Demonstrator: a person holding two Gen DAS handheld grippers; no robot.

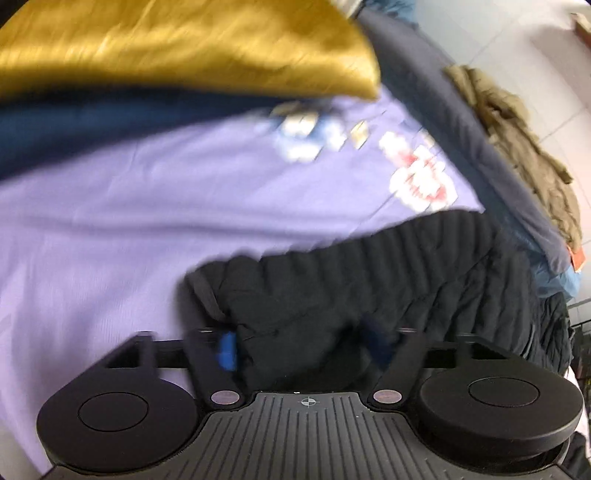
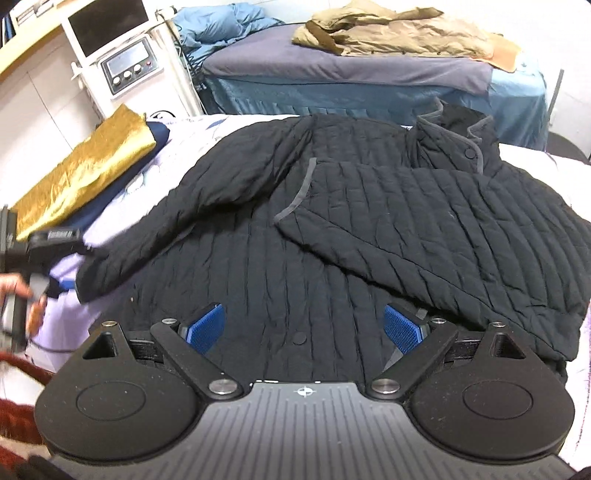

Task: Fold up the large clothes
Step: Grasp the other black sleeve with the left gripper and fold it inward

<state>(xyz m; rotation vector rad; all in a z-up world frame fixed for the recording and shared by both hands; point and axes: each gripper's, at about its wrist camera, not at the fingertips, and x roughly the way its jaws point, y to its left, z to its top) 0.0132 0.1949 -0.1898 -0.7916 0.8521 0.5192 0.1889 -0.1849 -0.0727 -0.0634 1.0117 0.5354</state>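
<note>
Jacket (image 2: 332, 221) first: a black quilted one, spread over the lilac bedsheet (image 1: 110, 221), filling most of what lies ahead of the right claw (image 2: 304, 328). One front panel, edged in grey binding, is already flapped across the chest, and the collar stands up at the far end.

The step in hand looks like taking the loose sleeve (image 1: 314, 295) to fold it in over the body. Its cuff end sits right between the fingers of the left claw (image 1: 303, 350), whose jaws stand wide, with the blue pads not pressing on the fabric as far as the blurred left view shows. To do this well, I'd say the jaws should close low on the cuff, catching both layers, so the puffy sleeve doesn't slide out; then carry it flat across, keeping it parallel to the ribs of quilting so no twist gets trapped underneath. The right claw is open too, holding nothing, hovering above the lower front of the jacket with a snap button just ahead of it; it could pin the body down while the sleeve travels.

The shell looks smooth, slightly slick, padded in narrow channels, so it will spring back rather than crease. The sheet beneath is soft cotton-like cloth with a flower print. Beyond the left claw lies a shiny gold cloth (image 1: 184, 44) on a navy one. Farther off, past the collar, an olive garment (image 2: 391, 33) is crumpled on a second bed (image 2: 332, 74).
</note>
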